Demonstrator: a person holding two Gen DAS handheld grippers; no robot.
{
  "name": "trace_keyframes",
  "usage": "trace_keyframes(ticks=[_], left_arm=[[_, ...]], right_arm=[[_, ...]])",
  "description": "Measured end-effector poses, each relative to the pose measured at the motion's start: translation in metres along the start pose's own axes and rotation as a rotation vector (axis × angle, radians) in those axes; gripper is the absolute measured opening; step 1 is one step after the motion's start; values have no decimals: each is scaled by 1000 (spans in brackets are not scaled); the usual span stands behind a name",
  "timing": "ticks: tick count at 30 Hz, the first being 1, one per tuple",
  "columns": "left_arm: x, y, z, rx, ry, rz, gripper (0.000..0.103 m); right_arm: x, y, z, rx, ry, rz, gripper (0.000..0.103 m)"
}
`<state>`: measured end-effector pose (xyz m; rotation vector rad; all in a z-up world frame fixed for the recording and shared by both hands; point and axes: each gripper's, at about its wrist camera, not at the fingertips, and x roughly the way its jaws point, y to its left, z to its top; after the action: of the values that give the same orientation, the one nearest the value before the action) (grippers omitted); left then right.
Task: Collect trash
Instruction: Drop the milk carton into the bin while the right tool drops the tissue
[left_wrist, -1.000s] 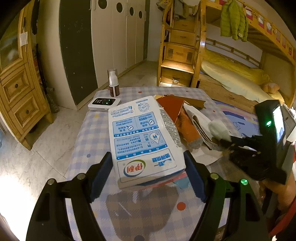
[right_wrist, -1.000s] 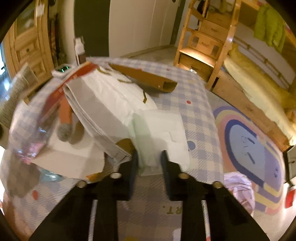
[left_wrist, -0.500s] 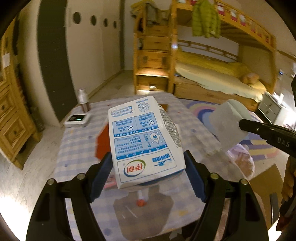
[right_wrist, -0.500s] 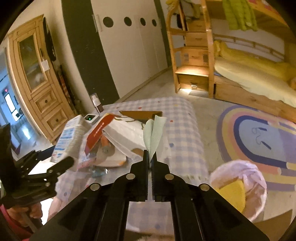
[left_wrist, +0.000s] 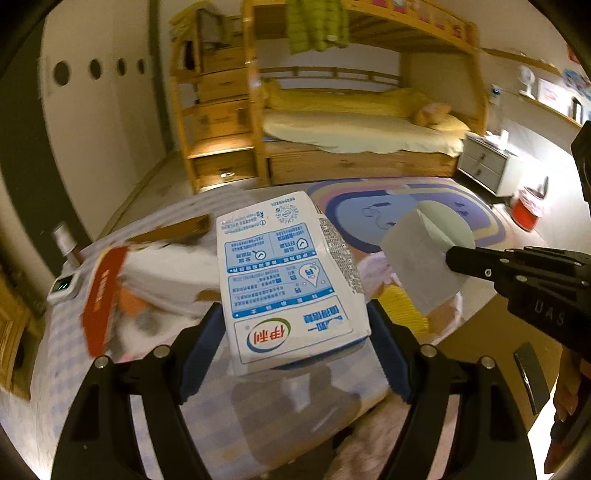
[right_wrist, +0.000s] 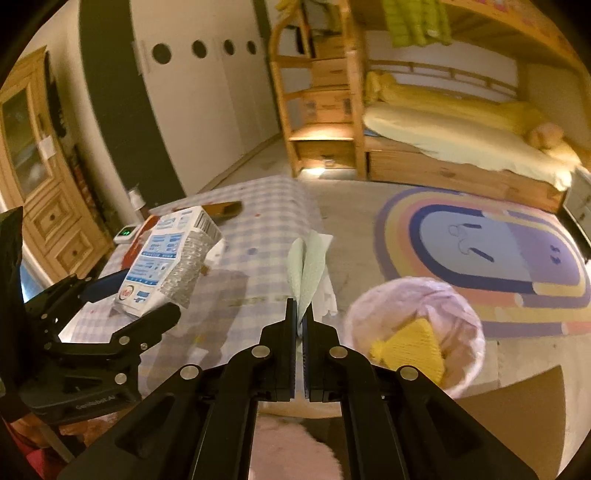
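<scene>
My left gripper (left_wrist: 295, 343) clamps a flattened milk carton (left_wrist: 288, 280) between widely spread jaws; it is white with blue print panels, a red-green logo and a silvery crumpled side, jutting forward past the pads. My right gripper (right_wrist: 300, 314) has its jaws pressed together on a folded pale-green tissue (right_wrist: 308, 269) standing up from the tips. The bin (right_wrist: 413, 328) sits just right of them.

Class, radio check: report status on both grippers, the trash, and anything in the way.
Left gripper clamped on milk carton. Right gripper shut on folded tissue. Lined bin sits beside the table, path open.
</scene>
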<state>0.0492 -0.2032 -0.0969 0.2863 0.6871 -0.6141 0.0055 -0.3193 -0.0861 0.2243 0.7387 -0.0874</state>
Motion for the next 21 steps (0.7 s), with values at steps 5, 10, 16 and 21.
trace_keyframes(ticks=[5,10,16,21], left_arm=[[27,-34,17,65,4,-58,75],[59,-65,33,119,18,-122,75],[97,-93,49,180,48,-180,75],[120,-107,58,211,60,-201,76]], right_arm=[[-1,-41,-6,54,-2,-56,3],[4,-79,-8,111,1,-94,3],[17,-117,-4,165,12,-121,3],[32,-140,-4,204,24,-120,8]])
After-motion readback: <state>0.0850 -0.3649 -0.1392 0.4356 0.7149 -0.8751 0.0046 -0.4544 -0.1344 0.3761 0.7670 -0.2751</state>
